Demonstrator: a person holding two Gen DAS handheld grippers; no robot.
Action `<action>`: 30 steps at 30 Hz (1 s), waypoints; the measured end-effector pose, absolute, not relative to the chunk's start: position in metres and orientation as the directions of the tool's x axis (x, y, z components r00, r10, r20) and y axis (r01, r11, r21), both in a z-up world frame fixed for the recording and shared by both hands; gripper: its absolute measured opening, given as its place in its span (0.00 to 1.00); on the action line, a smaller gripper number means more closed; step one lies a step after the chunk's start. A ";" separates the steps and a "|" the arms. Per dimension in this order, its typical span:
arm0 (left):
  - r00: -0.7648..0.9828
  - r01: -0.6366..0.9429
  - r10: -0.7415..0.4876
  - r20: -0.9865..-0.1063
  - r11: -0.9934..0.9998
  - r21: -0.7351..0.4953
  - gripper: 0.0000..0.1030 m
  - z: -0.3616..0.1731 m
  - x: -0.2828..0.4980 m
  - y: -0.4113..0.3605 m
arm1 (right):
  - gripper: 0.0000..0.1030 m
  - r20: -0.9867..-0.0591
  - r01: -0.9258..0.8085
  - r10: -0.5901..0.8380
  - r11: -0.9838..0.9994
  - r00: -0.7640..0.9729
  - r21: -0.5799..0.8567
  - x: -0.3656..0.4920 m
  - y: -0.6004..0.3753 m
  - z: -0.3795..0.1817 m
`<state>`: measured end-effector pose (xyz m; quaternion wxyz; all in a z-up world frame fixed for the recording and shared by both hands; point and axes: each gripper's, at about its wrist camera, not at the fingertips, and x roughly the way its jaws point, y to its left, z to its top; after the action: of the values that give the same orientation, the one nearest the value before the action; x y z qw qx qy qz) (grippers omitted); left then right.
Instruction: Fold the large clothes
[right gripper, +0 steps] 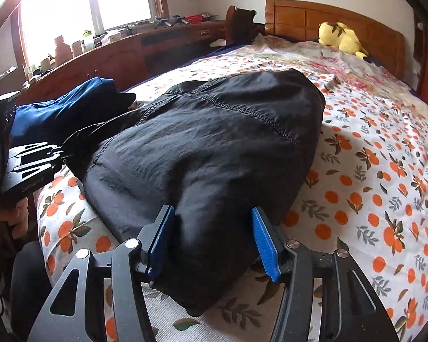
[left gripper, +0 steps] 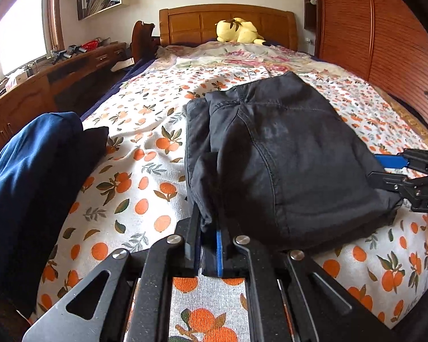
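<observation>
A black garment (left gripper: pixel 279 154) lies folded in a thick bundle on the orange-print bedsheet (left gripper: pixel 139 171). My left gripper (left gripper: pixel 209 225) is shut on the garment's near left corner. My right gripper (right gripper: pixel 214 228) is open, its blue pads (right gripper: pixel 264 239) straddling the near right end of the garment (right gripper: pixel 214 148) without pinching it. The right gripper also shows at the right edge of the left wrist view (left gripper: pixel 385 168). The left gripper shows at the left of the right wrist view (right gripper: pixel 58 154).
A folded blue garment (left gripper: pixel 25 168) with a dark piece lies at the bed's left edge. A yellow plush toy (left gripper: pixel 238 31) sits by the wooden headboard (left gripper: pixel 202 20). A wooden cabinet (right gripper: pixel 128 51) with clutter runs along the left; a slatted wooden wall (left gripper: pixel 385 42) stands right.
</observation>
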<state>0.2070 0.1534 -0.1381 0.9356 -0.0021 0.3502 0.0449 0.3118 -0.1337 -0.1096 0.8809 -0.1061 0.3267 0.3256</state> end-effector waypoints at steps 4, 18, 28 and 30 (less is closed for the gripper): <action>0.753 -0.085 0.062 -0.655 0.996 -0.004 0.14 -0.133 0.202 0.157 | 0.56 -0.629 -0.641 0.514 0.767 0.584 0.031 0.305 -0.133 -0.111; 0.760 -0.136 0.092 -0.643 0.991 -0.018 0.81 -0.139 0.158 0.178 | 0.60 -0.604 -0.627 0.522 0.778 0.602 0.047 0.290 -0.137 -0.109; 0.758 -0.110 0.074 -0.648 0.994 -0.014 0.81 -0.143 0.156 0.178 | 0.73 -0.591 -0.583 0.494 0.811 0.637 0.049 0.341 -0.135 -0.087; 0.755 -0.105 0.066 -0.652 0.994 -0.020 0.81 -0.145 0.158 0.178 | 0.73 -0.589 -0.565 0.470 0.824 0.657 0.027 0.360 -0.134 -0.081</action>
<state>0.1581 0.1784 -0.1450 0.9363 -0.0277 0.3470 0.0456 0.3600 -0.1337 -0.0809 0.9069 -0.0794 0.2998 0.2854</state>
